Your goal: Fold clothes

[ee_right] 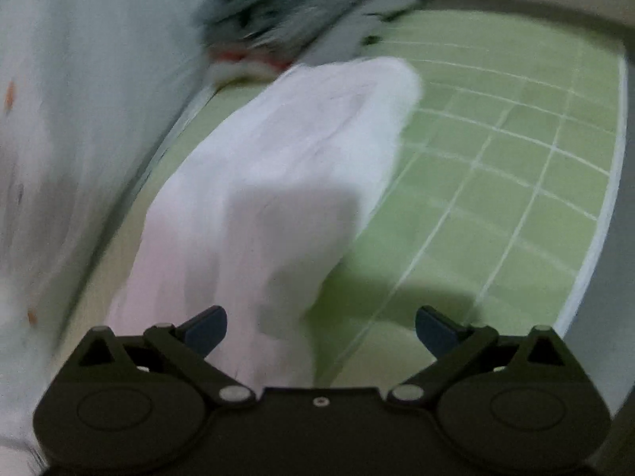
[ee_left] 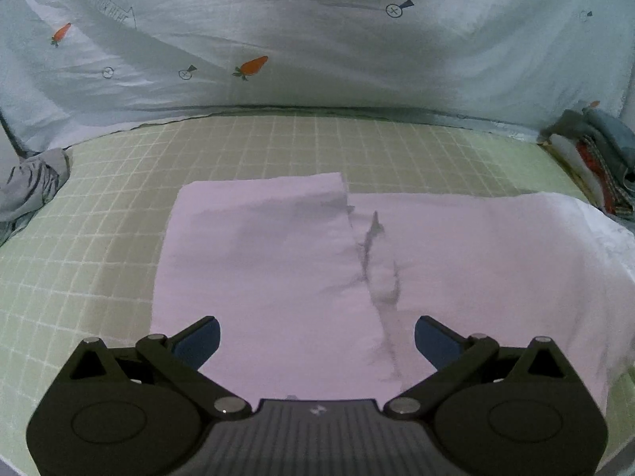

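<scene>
A white garment (ee_left: 317,261) lies flat on the green checked bed cover (ee_left: 99,238), with one folded layer overlapping along a seam down its middle. My left gripper (ee_left: 316,342) is open and empty, hovering just above the garment's near edge. In the blurred right wrist view the same white garment (ee_right: 278,182) stretches away from me, partly bunched. My right gripper (ee_right: 320,329) is open and empty above the garment's near end.
A pale sheet with carrot prints (ee_left: 317,39) hangs behind the bed. A crumpled grey garment (ee_left: 31,186) lies at far left. A pile of folded clothes (ee_left: 599,162) sits at far right, blurred in the right wrist view (ee_right: 285,12).
</scene>
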{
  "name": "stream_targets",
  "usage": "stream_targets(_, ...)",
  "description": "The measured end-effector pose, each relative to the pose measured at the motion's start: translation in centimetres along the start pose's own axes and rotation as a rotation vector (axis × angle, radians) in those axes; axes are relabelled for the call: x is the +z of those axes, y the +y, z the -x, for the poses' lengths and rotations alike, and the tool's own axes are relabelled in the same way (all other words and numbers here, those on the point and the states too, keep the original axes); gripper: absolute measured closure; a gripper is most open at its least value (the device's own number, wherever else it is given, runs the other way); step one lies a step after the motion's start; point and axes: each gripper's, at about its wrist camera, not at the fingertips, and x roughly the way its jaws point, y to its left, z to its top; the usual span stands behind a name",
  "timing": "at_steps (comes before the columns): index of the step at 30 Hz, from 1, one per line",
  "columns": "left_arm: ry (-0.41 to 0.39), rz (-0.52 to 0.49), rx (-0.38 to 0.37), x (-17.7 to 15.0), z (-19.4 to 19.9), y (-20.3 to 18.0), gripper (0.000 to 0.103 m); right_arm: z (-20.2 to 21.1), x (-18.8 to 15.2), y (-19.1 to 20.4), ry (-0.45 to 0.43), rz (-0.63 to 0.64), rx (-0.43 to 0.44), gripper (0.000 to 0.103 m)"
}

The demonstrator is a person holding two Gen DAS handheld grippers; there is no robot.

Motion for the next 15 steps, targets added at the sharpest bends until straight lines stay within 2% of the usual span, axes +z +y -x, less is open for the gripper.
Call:
stream_targets(12,0.019,0.069,0.084,-1.7,0.4,-4.8,0.000,-7.1,11.3,-2.8,-0.080,-0.131,0.184,0.000)
stream_targets(15,0.022,0.093,0.113,-2.2,0.8,-4.8,0.000,-7.9,12.4,-1.5,-0.048,-0.048,0.157,0.000)
